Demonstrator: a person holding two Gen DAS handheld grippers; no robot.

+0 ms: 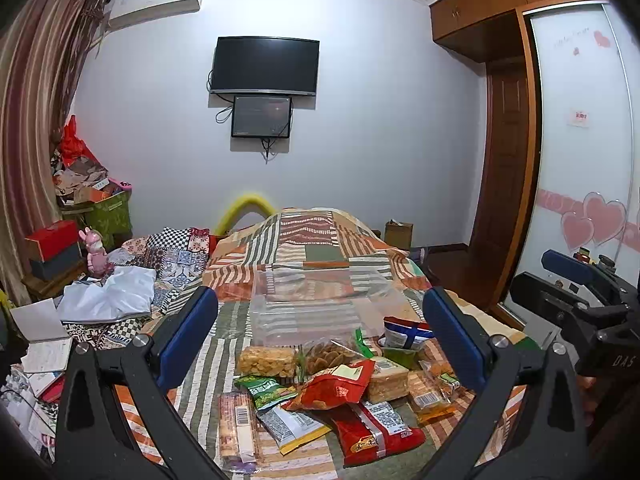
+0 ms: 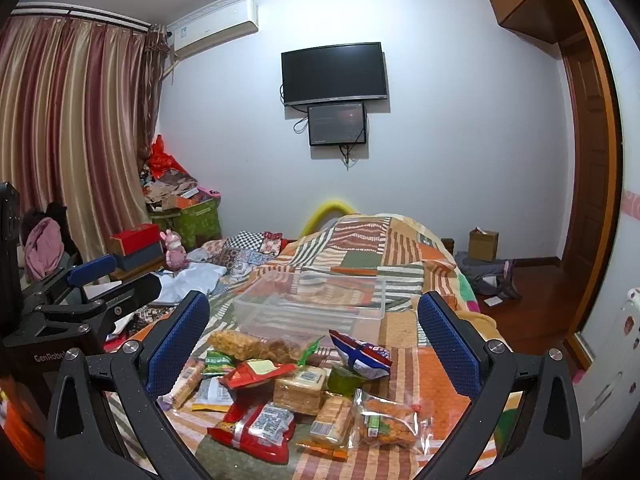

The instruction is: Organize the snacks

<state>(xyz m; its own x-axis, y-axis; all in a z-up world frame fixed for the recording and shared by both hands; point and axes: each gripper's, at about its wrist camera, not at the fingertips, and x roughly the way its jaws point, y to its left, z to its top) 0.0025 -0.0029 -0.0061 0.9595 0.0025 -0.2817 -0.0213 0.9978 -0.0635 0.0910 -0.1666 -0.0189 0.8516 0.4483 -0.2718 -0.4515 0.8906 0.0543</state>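
Observation:
A heap of packaged snacks lies on the striped patchwork bedspread (image 1: 304,248): a red bag (image 1: 338,384), a second red pack (image 1: 372,428), a blue and white bag (image 1: 404,332), a green pack (image 1: 266,390), clear-wrapped cakes (image 1: 266,360). Just behind the heap stands a clear plastic box (image 1: 320,304), which looks empty. The heap (image 2: 304,392) and the box (image 2: 316,308) also show in the right wrist view. My left gripper (image 1: 320,340) is open above the heap. My right gripper (image 2: 312,344) is open above it too. Neither holds anything.
White clothes (image 1: 112,292) and papers (image 1: 44,344) lie left of the bed. Boxes (image 1: 54,246) and a pink toy (image 1: 95,252) stand at the far left. A wardrobe (image 1: 580,140) is to the right. A cardboard box (image 2: 483,244) sits on the floor.

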